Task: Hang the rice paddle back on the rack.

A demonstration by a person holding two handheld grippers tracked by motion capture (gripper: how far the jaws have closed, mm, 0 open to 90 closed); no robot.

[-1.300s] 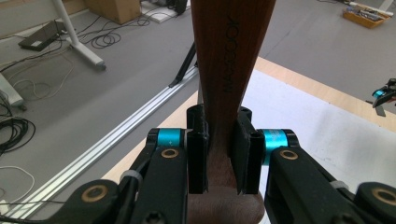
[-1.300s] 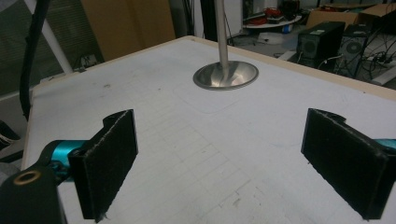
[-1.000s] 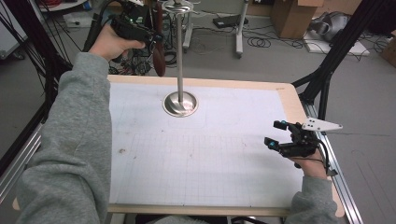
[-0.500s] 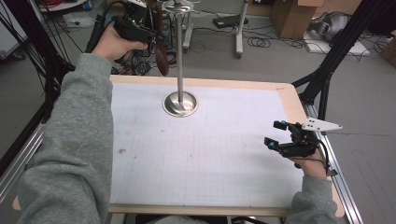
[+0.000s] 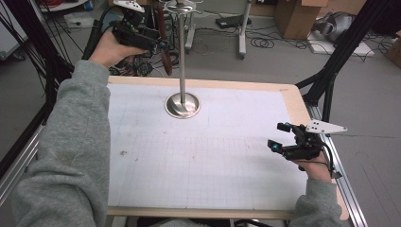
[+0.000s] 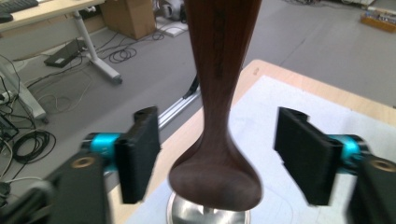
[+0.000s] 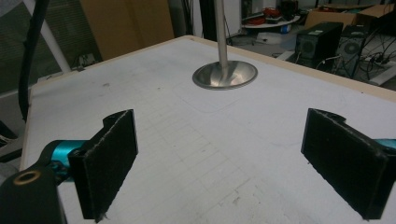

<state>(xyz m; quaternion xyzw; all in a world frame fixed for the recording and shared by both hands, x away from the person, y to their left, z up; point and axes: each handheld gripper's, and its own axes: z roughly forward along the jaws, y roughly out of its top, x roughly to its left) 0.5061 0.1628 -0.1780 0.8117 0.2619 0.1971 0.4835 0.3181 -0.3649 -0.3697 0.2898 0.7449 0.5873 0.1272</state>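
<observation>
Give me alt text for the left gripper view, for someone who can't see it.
A dark wooden spoon hangs bowl-end down between the open jaws of the left hand-held gripper, which have just been opening; neither pad touches it. Below it lies the round metal base of a stand on a white mat, with grey floor and cables beyond the table edge.

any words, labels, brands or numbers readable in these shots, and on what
None: no text reads in any view.
Wooden utensil hanging from the metal stand: bare wood, no mark.
White grid mat: printed lines, no figures legible.
Cardboard boxes on the floor: any print is too small and blurred to read.
Left gripper and right gripper: no label on the black pads.
</observation>
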